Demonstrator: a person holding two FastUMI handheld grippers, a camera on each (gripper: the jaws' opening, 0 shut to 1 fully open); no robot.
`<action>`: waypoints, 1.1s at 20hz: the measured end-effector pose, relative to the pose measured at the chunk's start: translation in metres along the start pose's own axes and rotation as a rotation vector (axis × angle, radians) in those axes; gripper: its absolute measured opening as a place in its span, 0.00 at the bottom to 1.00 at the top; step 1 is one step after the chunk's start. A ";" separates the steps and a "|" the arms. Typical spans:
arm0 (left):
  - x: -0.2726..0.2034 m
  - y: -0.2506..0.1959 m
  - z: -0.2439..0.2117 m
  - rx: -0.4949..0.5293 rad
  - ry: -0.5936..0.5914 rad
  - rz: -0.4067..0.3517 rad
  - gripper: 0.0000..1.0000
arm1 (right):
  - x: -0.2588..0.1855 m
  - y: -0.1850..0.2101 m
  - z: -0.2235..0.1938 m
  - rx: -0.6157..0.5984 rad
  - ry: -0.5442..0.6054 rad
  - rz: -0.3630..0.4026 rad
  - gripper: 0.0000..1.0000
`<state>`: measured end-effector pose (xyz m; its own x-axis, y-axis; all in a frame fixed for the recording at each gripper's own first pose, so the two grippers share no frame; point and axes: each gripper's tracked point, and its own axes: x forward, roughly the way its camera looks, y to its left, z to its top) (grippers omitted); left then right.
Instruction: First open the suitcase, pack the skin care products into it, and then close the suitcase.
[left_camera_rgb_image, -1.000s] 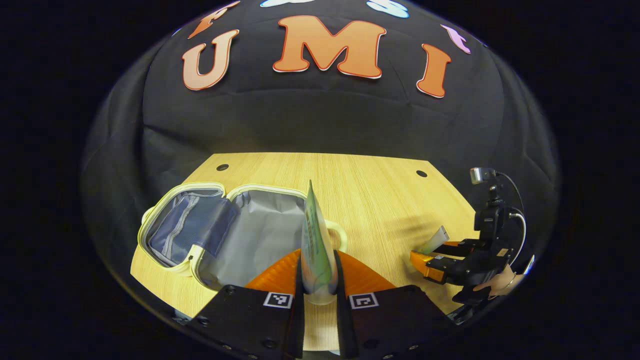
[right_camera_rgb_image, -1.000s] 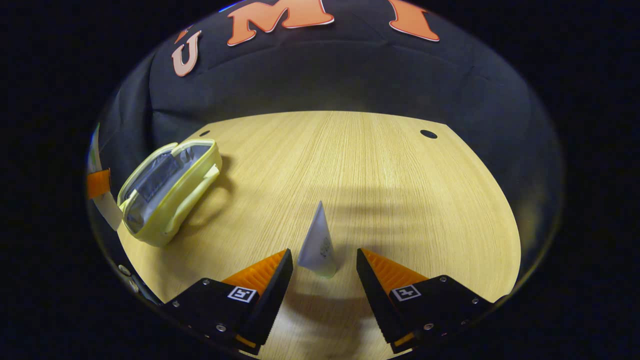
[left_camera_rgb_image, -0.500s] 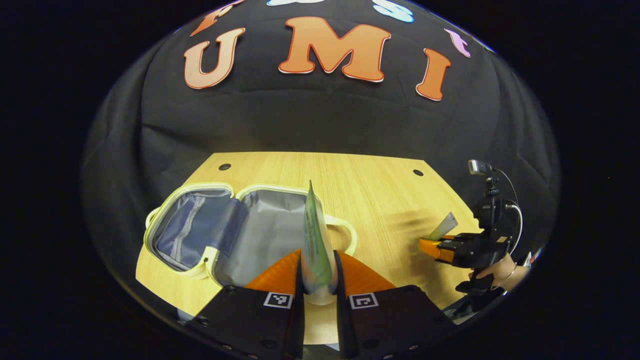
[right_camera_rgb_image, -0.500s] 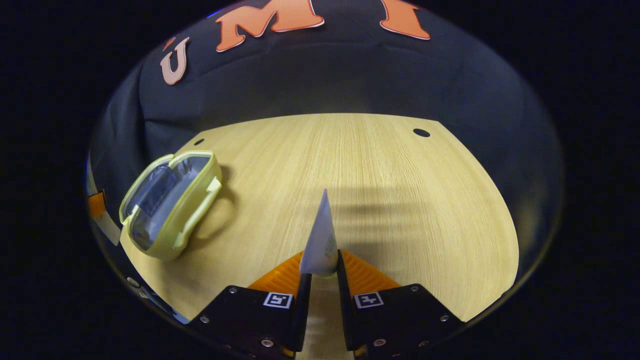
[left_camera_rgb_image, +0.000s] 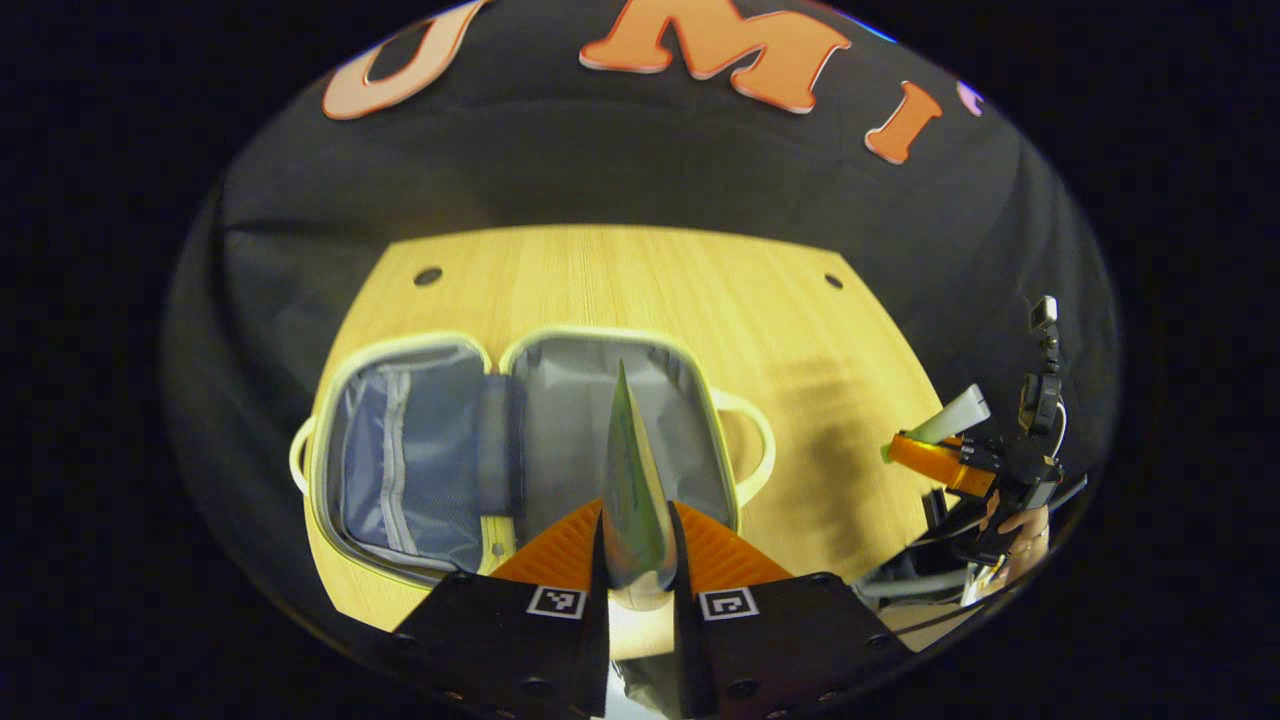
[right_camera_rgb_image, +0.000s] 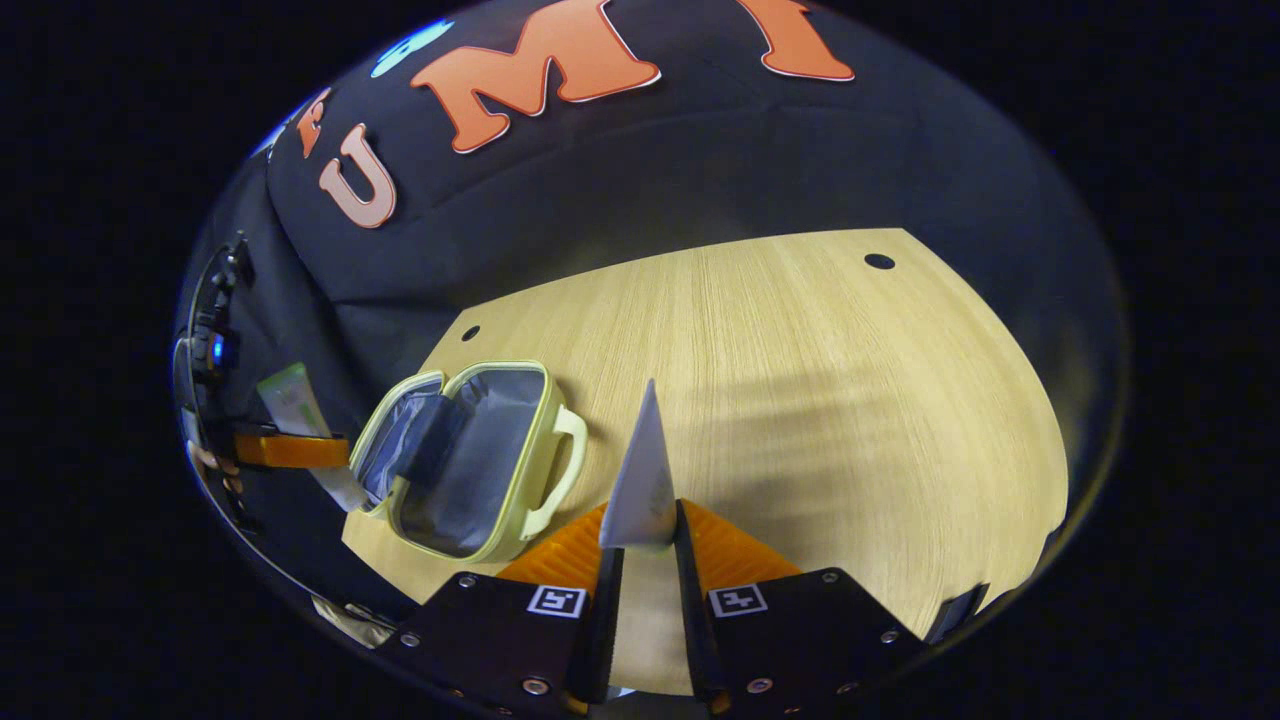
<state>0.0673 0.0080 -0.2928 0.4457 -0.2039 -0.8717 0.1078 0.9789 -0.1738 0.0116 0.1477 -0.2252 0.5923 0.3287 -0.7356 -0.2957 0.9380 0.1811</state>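
- Left claw (left_camera_rgb_image: 638, 560) is clamped on a green tube (left_camera_rgb_image: 630, 480), both fingers pressing its sides near the cap end, crimped tail pointing up and away. In the left gripper view it hangs right over the open suitcase, so this one looks about ready to go in.
- Right claw (right_camera_rgb_image: 640, 560) is squeezed onto a white tube (right_camera_rgb_image: 643, 480) the same way, tail up. In the right gripper view it sits above bare desk (right_camera_rgb_image: 850, 400), off to the side of the suitcase, so it's got further to travel.
- Suitcase (left_camera_rgb_image: 520, 440) is a small pale yellow case lying flat on the desk, unzipped and folded fully open. One half has a plain grey lining, the other a bluish mesh pocket. A handle sticks out at each end. Both halves look empty as far as I can tell.
- From the left gripper view you can also spot the right claw off at the edge with a hand holding it, white tube poking out of it.
- Progress, my read: opening is done, both products are picked up and in the air, nothing packed yet. Left to do: drop the green tube in, bring the white one over and drop that too, then fold the case shut and close it. No other skin care products lying on the desk that I can see.
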 end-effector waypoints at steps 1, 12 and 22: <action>0.007 0.003 -0.004 -0.005 0.069 -0.019 0.27 | -0.001 0.003 -0.001 0.016 0.004 -0.002 0.31; 0.101 0.039 -0.011 0.058 0.357 -0.037 0.27 | -0.024 0.025 -0.012 0.120 -0.010 -0.074 0.30; 0.089 0.041 0.004 0.115 0.262 -0.030 1.00 | -0.029 0.034 -0.007 0.102 0.003 -0.093 0.31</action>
<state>0.1148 0.0304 -0.3753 0.1972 -0.2068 -0.9583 0.2244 0.9611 -0.1612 -0.0214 0.1694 -0.2022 0.6112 0.2401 -0.7542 -0.1624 0.9706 0.1775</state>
